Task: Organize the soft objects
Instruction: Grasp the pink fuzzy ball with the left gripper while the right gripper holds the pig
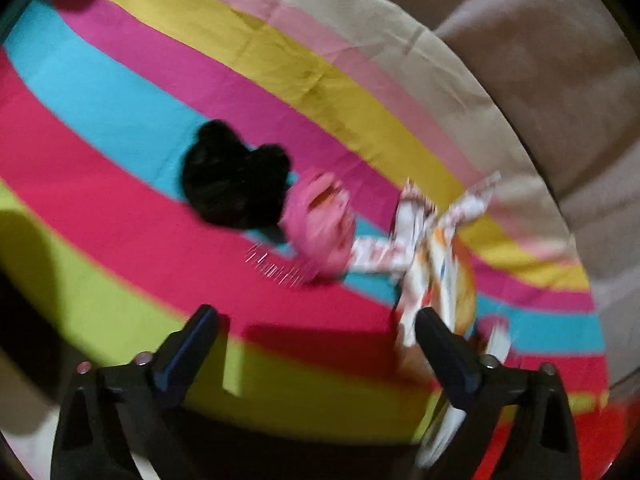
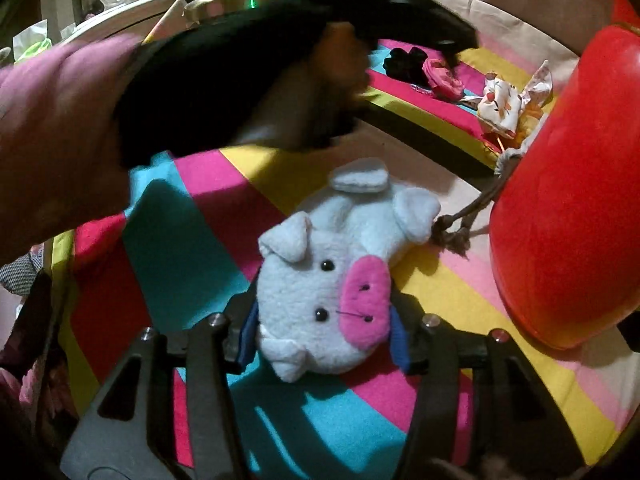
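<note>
The left gripper (image 1: 316,332) is hanging with jaws spread wide and empty over the striped bedsheet (image 1: 132,128). Ahead of it, a black fabric piece (image 1: 232,176), a pink fabric piece (image 1: 320,220) and a patterned white cloth (image 1: 416,236) are lying in a row toward the sheet's far edge. The right gripper (image 2: 322,330) is bracketing the plush pig (image 2: 320,280) at its head; whether the pads are pressing is unclear. Advice: close firmly on the head before lifting. The pig is lying mid-sheet, white with a pink snout, beside a red cushion (image 2: 568,200).
</note>
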`<state>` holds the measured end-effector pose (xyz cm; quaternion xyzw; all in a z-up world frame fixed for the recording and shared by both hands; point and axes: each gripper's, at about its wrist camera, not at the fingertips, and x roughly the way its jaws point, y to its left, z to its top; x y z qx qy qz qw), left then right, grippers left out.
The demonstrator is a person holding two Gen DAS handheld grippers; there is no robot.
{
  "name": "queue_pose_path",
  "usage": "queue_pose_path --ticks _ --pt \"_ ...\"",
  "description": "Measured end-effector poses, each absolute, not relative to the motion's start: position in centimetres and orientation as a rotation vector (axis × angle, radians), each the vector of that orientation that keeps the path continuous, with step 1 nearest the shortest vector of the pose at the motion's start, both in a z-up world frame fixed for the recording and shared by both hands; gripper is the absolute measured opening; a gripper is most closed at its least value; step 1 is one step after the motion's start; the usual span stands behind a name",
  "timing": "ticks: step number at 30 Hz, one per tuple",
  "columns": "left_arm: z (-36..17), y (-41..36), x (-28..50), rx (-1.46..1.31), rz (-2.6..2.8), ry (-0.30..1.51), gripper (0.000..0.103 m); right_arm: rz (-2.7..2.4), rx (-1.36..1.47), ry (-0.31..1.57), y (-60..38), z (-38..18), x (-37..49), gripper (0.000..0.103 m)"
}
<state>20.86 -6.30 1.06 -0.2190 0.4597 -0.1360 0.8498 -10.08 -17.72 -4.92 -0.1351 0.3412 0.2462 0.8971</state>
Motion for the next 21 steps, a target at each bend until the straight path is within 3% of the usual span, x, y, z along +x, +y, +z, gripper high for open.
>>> queue_pose_path --ticks 4,5,7,8,15,21 --pt "0.5 -8.2 24.0 -0.476 -0.285 0.951 0.088 0.506 -0.27 0.71 -17.7 -4.9 -9.5 0.059" --pt "0.3 -8.5 24.6 -0.483 -0.303 0.943 0.081 0.506 -0.268 0.711 -17.8 -5.0 -9.4 0.059" --pt "-0.1 -8.5 24.8 -0.504 -0.317 0.954 0.04 0.508 -0.264 0.712 -17.8 -4.9 -9.6 0.059" --pt "-0.3 -8.3 24.5 -0.528 -0.34 0.964 0.012 0.509 -0.262 0.712 -17.9 -4.8 -9.5 0.059" --pt "3.0 -3.6 12.0 -0.39 -0.376 0.819 0.012 0.514 -0.257 0.713 -18.1 -4.5 -9.6 0.059" --pt "3.5 2.5 2.2 -0.201 -0.187 0.842 0.012 0.513 -0.257 0.713 -18.2 -4.5 -9.4 0.059"
